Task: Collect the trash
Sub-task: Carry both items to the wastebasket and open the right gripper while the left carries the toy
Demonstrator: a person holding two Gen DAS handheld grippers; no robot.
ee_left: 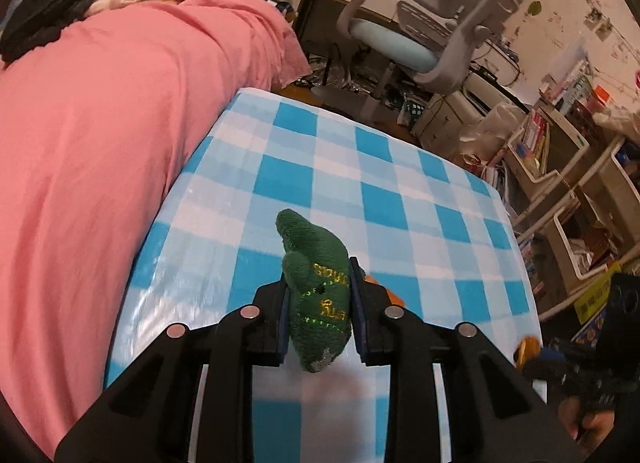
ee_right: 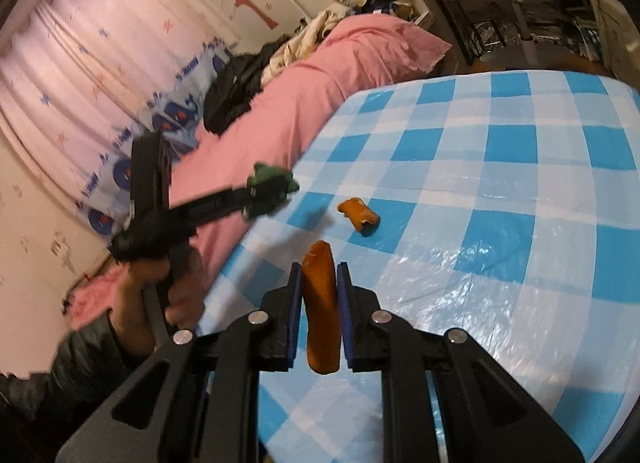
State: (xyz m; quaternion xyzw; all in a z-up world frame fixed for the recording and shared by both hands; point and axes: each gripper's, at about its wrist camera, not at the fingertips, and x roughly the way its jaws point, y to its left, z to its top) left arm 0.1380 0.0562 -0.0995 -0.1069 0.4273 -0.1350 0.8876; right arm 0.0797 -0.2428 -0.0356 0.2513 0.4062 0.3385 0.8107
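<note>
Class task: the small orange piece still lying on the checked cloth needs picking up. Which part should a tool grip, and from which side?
Grip the orange piece across its narrow middle, from above. It lies flat and apart on the checked cloth, so its long sides look free for the pads.

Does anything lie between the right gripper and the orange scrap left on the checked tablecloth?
Nothing visible does. Only bare checked tablecloth lies between the right gripper and the orange scrap. But its fingers are already shut on another orange piece, and the left gripper holds a green knitted item.
</note>
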